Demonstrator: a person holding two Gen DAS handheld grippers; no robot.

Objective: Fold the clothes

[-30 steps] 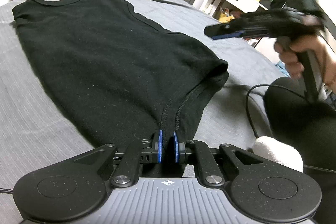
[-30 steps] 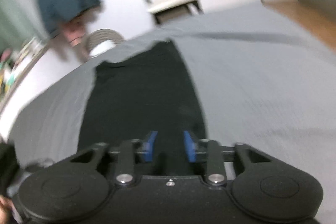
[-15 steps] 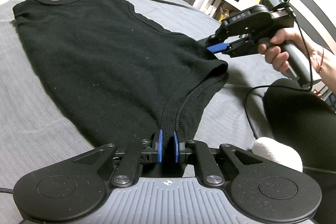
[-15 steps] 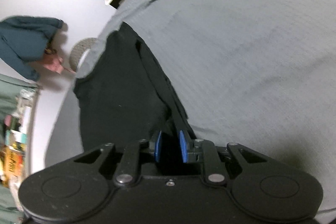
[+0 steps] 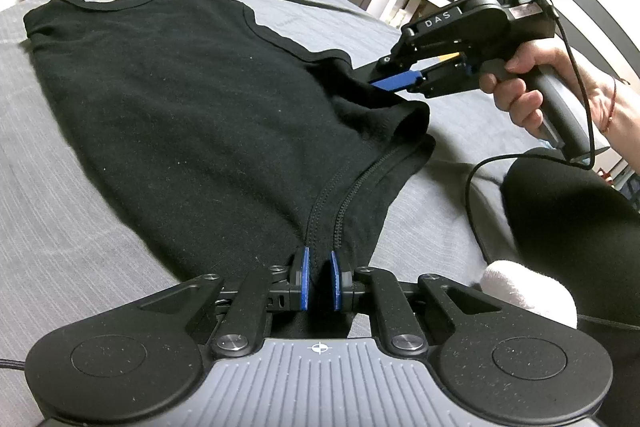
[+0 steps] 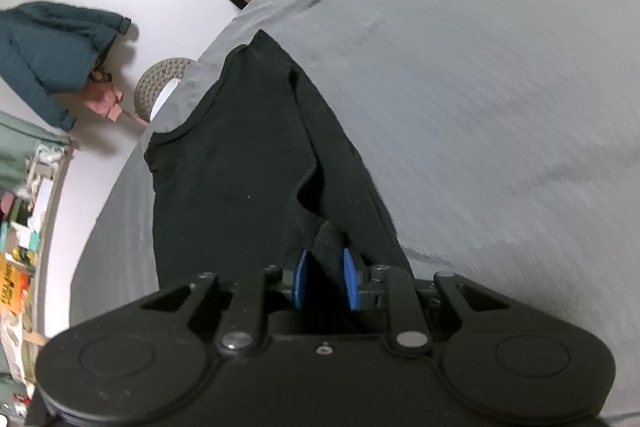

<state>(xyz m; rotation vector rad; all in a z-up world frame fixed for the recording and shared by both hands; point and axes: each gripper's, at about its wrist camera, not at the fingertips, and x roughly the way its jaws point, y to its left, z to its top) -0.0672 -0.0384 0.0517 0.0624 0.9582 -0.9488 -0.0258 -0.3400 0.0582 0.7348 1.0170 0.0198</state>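
Black cotton, a T-shirt [image 5: 192,99], lay spread on the grey bedcover [image 5: 48,195], its neckline far off toward eleven o'clock in the left wrist view and its hem close to the cameras. It looked already narrowed lengthwise, one side turned in over the body, which would explain the long, slim outline in the right wrist view.

At six o'clock of the left view, the left gripper [image 5: 318,281] was clenched on the hem's stitched edge, blue pads almost meeting with a ridge of cloth between them. That corner seemed pinned so the fabric would not slide while the other side was gathered.

The right gripper [image 5: 394,81], carried by a hand [image 5: 524,87] at three o'clock, reached in low toward the hem's opposite corner, its blue finger touching the bunched cloth. Its own camera showed the right gripper [image 6: 325,277] with a raised fold of black fabric between pads that stood a little apart. Whether they had bitten down or only bracketed the fold, I cannot tell.

Both tools sat on the same short edge, presumably so the hem could be carried toward the collar, halving the length. That fold was not yet made.
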